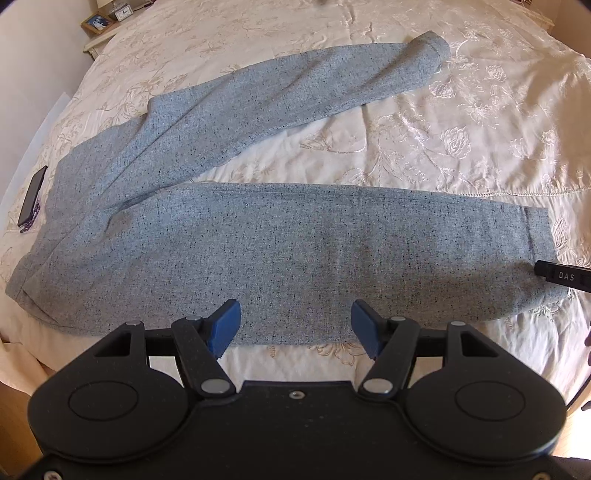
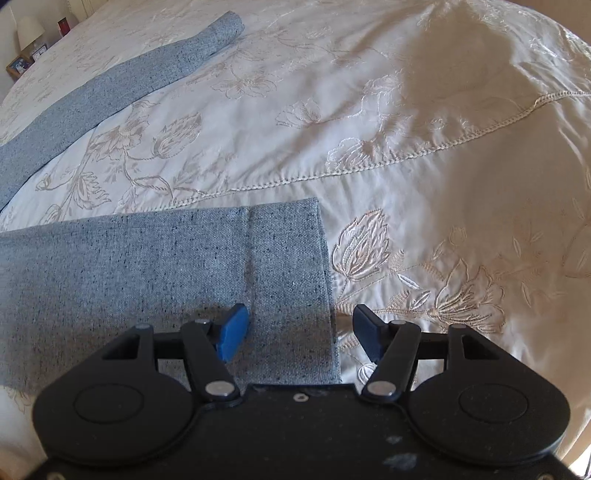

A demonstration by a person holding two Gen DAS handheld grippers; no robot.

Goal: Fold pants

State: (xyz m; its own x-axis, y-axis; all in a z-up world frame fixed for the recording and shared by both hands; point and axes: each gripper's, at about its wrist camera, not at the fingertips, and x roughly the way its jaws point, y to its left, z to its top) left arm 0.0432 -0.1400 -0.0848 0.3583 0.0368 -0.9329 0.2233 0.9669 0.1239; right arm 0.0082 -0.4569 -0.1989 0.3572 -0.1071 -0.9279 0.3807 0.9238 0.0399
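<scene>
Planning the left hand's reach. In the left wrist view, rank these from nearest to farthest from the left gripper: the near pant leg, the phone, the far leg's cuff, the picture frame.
1. Near pant leg: just beyond the left gripper.
2. Phone: left edge of the bed.
3. Far leg's cuff: upper right.
4. Picture frame: on the nightstand, top left.

Pants (image 1: 295, 243): grey-blue weave flecked with dark specks. Bedspread (image 1: 461, 140): cream satin, embroidered beige floral pattern. Left tool (image 1: 295, 326) and right tool (image 2: 300, 334): black bodies, blue fingertips. Phone (image 1: 32, 195): black.
</scene>
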